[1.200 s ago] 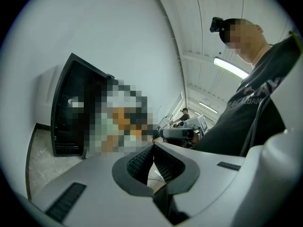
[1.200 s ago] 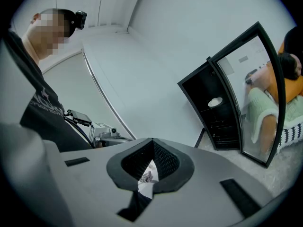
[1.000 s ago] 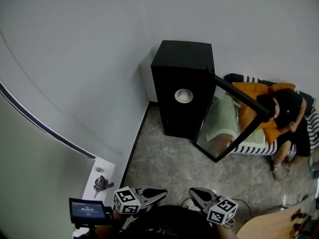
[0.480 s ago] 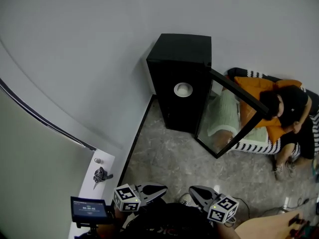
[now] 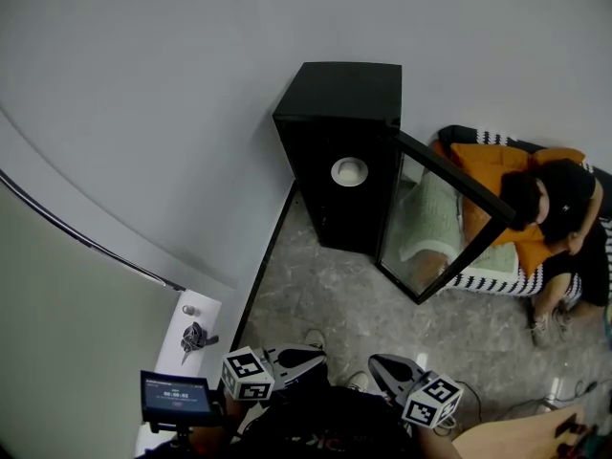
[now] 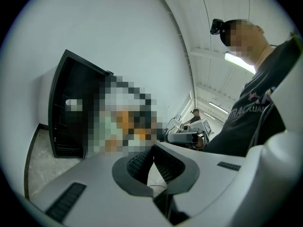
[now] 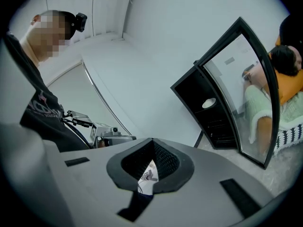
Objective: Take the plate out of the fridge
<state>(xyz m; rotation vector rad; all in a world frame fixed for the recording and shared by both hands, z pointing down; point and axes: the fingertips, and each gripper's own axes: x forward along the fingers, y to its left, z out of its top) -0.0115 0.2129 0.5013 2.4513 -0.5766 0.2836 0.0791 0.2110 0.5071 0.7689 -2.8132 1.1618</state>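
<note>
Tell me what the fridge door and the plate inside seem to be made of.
Fridge door: seemingly clear glass in a black frame; the seated person shows through it. Plate: white, smooth, maybe ceramic or plastic; too small to tell.

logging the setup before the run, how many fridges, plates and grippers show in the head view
fridge: 1
plate: 1
grippers: 2 (left gripper, right gripper)
total: 4
</note>
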